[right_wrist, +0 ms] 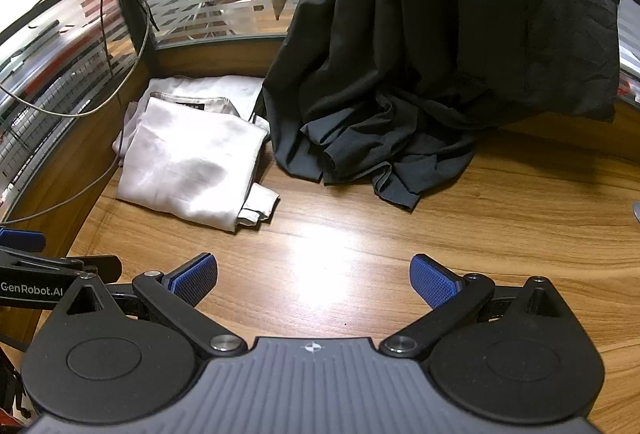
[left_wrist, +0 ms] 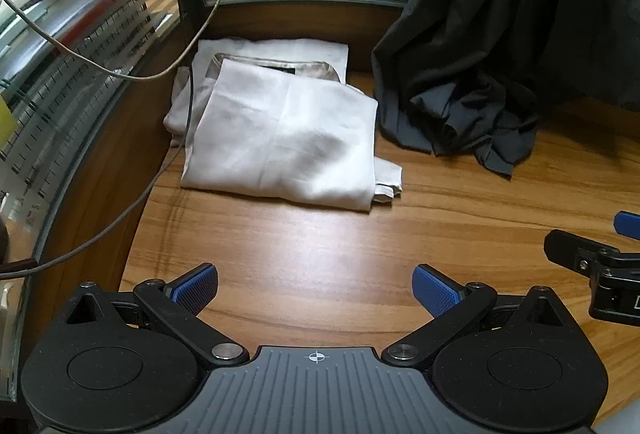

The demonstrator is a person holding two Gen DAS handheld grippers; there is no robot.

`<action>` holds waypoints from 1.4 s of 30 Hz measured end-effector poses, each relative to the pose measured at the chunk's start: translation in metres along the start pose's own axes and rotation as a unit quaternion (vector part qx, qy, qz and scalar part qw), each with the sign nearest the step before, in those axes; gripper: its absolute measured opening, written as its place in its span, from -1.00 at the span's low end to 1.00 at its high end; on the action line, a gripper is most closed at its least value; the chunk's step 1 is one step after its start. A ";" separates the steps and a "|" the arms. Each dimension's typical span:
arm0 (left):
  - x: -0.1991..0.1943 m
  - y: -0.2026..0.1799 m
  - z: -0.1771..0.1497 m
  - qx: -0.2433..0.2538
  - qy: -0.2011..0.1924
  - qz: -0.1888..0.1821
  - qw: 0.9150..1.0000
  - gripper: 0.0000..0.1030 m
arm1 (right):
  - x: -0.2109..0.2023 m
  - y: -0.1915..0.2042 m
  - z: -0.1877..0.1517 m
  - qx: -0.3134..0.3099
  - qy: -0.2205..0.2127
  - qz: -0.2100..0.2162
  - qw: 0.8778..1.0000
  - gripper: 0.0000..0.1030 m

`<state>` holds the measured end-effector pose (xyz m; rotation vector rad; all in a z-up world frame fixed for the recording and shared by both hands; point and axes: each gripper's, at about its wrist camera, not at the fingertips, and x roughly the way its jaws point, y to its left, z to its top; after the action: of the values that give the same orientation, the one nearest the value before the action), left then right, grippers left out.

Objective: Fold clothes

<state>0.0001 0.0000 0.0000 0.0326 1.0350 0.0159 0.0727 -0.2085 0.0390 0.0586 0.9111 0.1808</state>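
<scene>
Left to right: grey cable (left_wrist: 120, 210) along glass partition (left_wrist: 80, 74), white folded garment (left_wrist: 280, 138) flat on tabletop (left_wrist: 320, 254), dark garment (left_wrist: 480, 74) heaped just beside it, draped over the partition. Left gripper (left_wrist: 315, 290) and right gripper (right_wrist: 313, 280) hover over bare wood, jaws wide apart, empty.

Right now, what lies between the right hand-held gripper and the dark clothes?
Only bare wooden desk, seen in the right wrist view, between right hand-held gripper and dark clothes.
</scene>
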 end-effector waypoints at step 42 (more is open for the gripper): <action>0.010 -0.004 0.010 0.033 0.010 -0.002 0.999 1.00 | 0.014 0.004 0.003 -0.001 0.012 -0.008 1.000 1.00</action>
<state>0.0138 -0.0038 -0.0039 0.0895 1.0563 -0.0213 0.0834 -0.2017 0.0306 0.0478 0.9342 0.1672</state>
